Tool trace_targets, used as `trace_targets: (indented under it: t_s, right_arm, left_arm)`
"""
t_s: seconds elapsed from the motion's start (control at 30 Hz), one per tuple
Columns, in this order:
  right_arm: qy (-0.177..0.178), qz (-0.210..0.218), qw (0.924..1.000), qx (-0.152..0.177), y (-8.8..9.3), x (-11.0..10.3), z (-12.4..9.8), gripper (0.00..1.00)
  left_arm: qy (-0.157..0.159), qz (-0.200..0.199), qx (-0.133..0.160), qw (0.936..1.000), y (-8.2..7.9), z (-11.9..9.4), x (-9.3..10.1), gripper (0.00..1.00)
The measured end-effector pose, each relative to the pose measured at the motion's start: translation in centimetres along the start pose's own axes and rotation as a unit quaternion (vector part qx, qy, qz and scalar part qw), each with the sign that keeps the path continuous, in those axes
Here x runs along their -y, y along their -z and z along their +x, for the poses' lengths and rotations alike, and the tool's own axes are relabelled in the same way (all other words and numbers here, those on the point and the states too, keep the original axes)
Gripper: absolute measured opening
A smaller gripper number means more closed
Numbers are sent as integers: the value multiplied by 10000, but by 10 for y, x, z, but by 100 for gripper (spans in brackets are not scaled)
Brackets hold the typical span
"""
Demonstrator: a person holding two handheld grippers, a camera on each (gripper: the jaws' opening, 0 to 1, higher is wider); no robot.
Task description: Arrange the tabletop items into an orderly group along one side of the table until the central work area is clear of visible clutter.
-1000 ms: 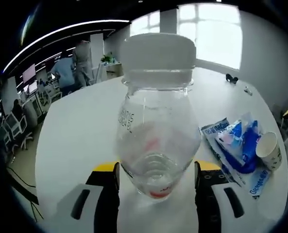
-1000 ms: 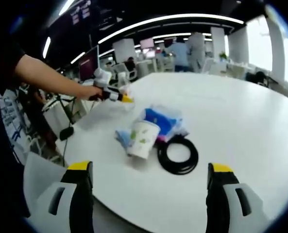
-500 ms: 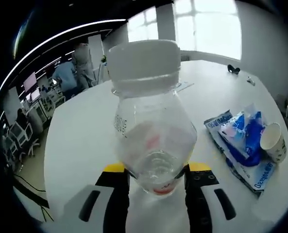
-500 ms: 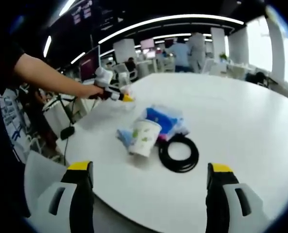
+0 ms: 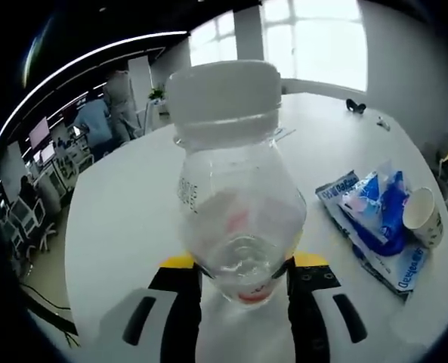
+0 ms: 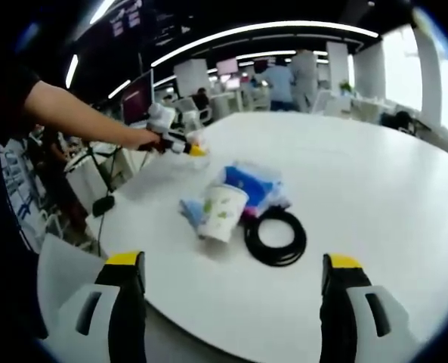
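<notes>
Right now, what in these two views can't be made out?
- Left gripper view: the print on the bottle is too small to read; the blue packets sit partly behind the paper cup.
- Right gripper view: the left tongs are tiny; their grip is unclear. The cup hides part of the packets here too.

white round table [image 6: 375, 181] carries blue-and-white snack packets [image 6: 250, 185] mid-left, paper cup [image 6: 224, 214] on its side just in front, black cable coil [image 6: 276, 237] touching packets' near right, small dark items [image 5: 355, 106] at far edge.
</notes>
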State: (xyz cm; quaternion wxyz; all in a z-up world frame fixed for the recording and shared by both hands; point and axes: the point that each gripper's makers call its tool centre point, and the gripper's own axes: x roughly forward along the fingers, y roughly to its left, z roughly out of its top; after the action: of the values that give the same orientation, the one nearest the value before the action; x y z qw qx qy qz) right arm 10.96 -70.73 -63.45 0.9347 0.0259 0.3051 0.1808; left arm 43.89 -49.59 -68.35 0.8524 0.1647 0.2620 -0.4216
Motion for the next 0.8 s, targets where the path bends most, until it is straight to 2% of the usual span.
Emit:
trace_targets:
  t_s: [0.27,0.43,0.57,0.8]
  right_arm:
    - [-47,-37,10000,-23,-1,-3,4,95]
    - [-30,-15,10000,-22,0,-2,3,95]
    - [-32,6,10000,-11,1,-2,3,95]
    - [-25,-104,9999,97,-11,2,-2,95]
  left_arm:
    - [53,-24,1,10000,0,1,-1,44]
    - [36,-131,63,9999,-1,-1,-1,61]
    - [31,-124,84,9999,-2,-7,2,61]
    - [-18,-117,105,9999,-4,-19,4,63]
